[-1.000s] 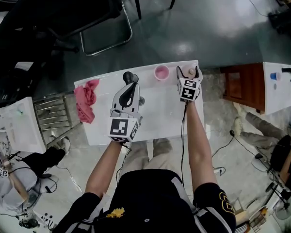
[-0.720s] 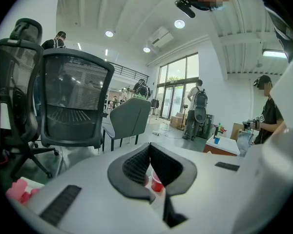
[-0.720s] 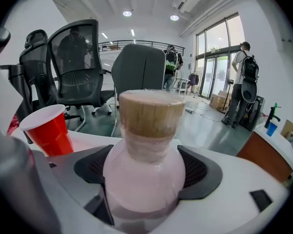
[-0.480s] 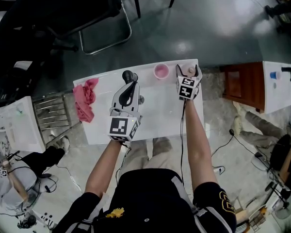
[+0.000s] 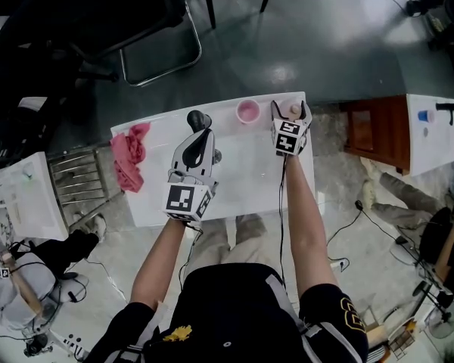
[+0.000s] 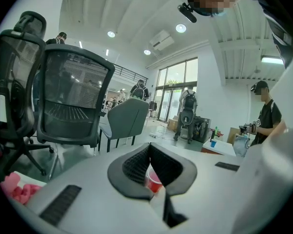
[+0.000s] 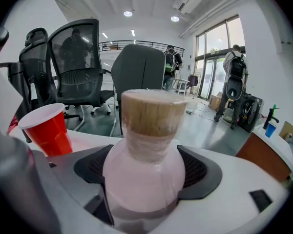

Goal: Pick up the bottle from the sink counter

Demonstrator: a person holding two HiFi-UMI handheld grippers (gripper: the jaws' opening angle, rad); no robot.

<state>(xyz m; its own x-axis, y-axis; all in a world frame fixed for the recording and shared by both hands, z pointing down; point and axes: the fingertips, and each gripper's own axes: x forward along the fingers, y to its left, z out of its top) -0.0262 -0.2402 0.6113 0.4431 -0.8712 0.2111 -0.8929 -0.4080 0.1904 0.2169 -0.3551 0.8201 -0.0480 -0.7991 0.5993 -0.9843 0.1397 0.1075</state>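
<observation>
Right gripper view: right gripper clamps the bottle at the counter's far right, unmoved over the last second (lift pending); left gripper closed, idle.

The person wears a black shirt with short sleeves. The shirt has a small yellow emblem on the chest and pale lettering on the right sleeve. Above the shirt, the left gripper and the right gripper are grey-white, each with a marker cube. A thin black cable runs from the right gripper down to the shirt.
</observation>
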